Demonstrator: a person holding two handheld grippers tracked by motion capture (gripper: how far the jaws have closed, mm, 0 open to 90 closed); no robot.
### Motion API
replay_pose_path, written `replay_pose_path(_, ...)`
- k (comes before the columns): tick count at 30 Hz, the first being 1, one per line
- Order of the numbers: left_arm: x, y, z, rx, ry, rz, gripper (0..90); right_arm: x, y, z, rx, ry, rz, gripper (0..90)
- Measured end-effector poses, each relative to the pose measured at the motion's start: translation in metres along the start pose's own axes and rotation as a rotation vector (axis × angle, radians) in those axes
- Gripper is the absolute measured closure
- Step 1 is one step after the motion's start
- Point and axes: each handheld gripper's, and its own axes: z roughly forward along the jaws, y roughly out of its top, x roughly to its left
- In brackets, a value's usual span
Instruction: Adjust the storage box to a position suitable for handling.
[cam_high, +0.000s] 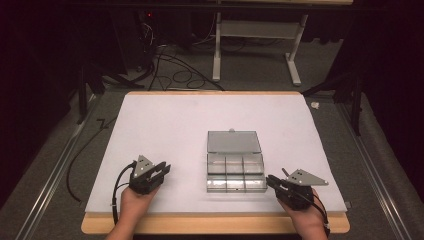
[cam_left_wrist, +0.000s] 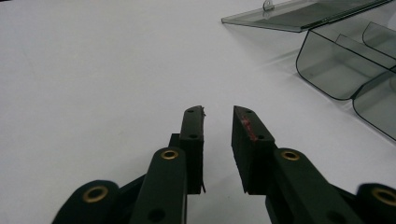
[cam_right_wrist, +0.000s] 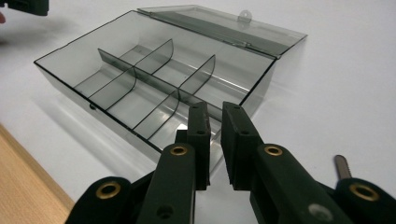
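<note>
A clear smoky plastic box (cam_high: 235, 172) with several empty compartments lies open on the white mat, its lid (cam_high: 234, 142) folded back flat. My left gripper (cam_high: 165, 169) rests on the mat well to the left of the box, jaws open with nothing between them (cam_left_wrist: 218, 111); the box (cam_left_wrist: 341, 70) sits off to its upper right. My right gripper (cam_high: 270, 180) is at the box's near right corner, and its jaws (cam_right_wrist: 215, 106) stand a narrow gap apart, empty, just short of the box wall (cam_right_wrist: 140, 79). The lid (cam_right_wrist: 224, 25) lies beyond.
The white mat (cam_high: 165, 125) covers a wooden tabletop (cam_high: 215, 225), whose front edge shows near my hands. Beyond the table are a white desk frame (cam_high: 255, 30) and cables (cam_high: 180, 75) on a dark floor. Bare mat stretches left of and behind the box.
</note>
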Motion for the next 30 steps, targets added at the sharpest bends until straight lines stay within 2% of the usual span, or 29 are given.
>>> replay_pose_path(3,0.002,-0.001,0.002,0.011,0.013,0.017,70.1,-0.004,0.000,-0.001,-0.003,-0.016,0.020,82.4)
replay_pose_path(12,0.007,-0.002,0.007,0.034,0.036,0.029,67.4,-0.023,-0.004,-0.007,-0.006,-0.067,0.057,80.4)
replay_pose_path(16,0.006,-0.003,0.009,0.033,0.060,0.057,63.0,-0.031,-0.006,-0.009,-0.004,-0.093,0.075,79.4)
replay_pose_path(21,0.007,-0.004,0.010,0.032,0.061,0.053,59.5,-0.043,-0.010,-0.011,0.015,-0.128,0.090,79.3)
replay_pose_path(25,0.009,-0.005,0.010,0.027,0.055,0.034,57.8,-0.052,-0.014,-0.011,0.026,-0.154,0.108,79.3)
replay_pose_path(30,0.008,-0.005,0.011,0.035,0.053,0.043,53.2,-0.063,-0.018,-0.013,0.041,-0.183,0.135,79.0)
